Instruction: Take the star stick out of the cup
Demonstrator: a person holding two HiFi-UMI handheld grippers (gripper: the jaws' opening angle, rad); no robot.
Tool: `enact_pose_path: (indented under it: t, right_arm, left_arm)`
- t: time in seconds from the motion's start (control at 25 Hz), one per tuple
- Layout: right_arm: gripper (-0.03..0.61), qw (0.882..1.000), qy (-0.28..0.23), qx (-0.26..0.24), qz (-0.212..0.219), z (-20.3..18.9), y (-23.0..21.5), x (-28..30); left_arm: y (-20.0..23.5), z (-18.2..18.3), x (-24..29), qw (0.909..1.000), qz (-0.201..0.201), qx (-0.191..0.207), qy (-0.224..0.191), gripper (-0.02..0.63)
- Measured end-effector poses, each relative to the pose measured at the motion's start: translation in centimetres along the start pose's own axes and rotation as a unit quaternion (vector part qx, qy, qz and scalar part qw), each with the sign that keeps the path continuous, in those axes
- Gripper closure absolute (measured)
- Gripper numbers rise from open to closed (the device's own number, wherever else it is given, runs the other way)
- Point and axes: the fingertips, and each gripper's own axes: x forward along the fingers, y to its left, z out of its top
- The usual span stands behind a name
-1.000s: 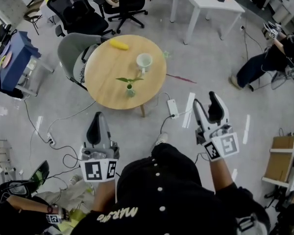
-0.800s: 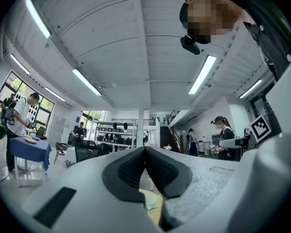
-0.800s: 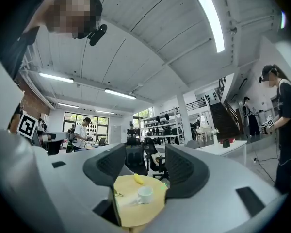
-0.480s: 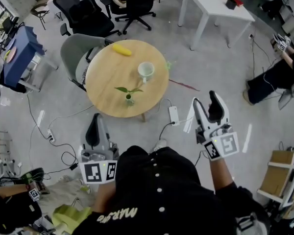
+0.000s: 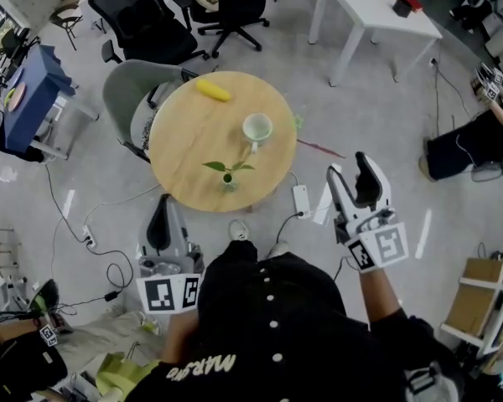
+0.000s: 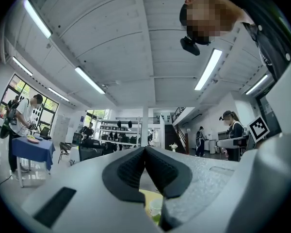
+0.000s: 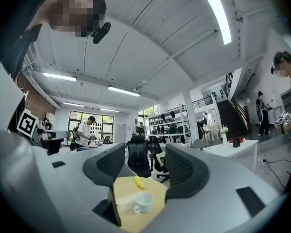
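Observation:
A white cup (image 5: 256, 128) stands on the right part of a round wooden table (image 5: 184, 141), far ahead of both grippers. No stick shows in it from here. A small green item (image 5: 298, 122) lies at the table's right edge. My left gripper (image 5: 160, 211) hangs over the floor short of the table, its pads pressed together and empty. My right gripper (image 5: 350, 174) is to the table's right, jaws apart with nothing in them. In the right gripper view the cup (image 7: 144, 202) and table (image 7: 126, 218) show between the open gripper (image 7: 138, 171). The left gripper (image 6: 145, 153) is shut.
A banana (image 5: 213, 90) lies at the table's far side and a small plant in a vase (image 5: 228, 175) near its front edge. A grey chair (image 5: 127, 99) and black office chairs (image 5: 147, 23) stand behind. A power strip (image 5: 302, 200) and cables lie on the floor.
The table has drifted slightly down and right in the head view, so it now sits nearer. Both grippers keep the same pose, left shut and right open.

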Motion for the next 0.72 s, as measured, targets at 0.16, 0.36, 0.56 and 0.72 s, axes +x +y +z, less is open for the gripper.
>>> enact_pose_path:
  t: [0.16,0.36,0.56,0.72]
  right_arm:
    - [0.325,1.0,-0.005,-0.006,-0.006,0.7,-0.1,2.8]
    - [0.324,1.0,0.005,-0.003,-0.013,0.1,0.3,6.5]
    - [0.325,1.0,0.01,0.005,-0.02,-0.3,0.6,9.7]
    - [0.324,0.999,0.019,0.006,-0.03,-0.8,1.3,11.3]
  left_arm:
    - [1.7,0.6,2.9,0.9998,-0.012,-0.001,-0.013,0.611]
    - [4.3,0.2,5.8,0.9996,-0.024,-0.006,-0.013,0.611]
    - [6.4,-0.1,8.3,0.9989,-0.042,-0.011,-0.018,0.611]
    - [8.3,-0.2,9.8,0.9983,-0.054,-0.014,-0.017,0.611]
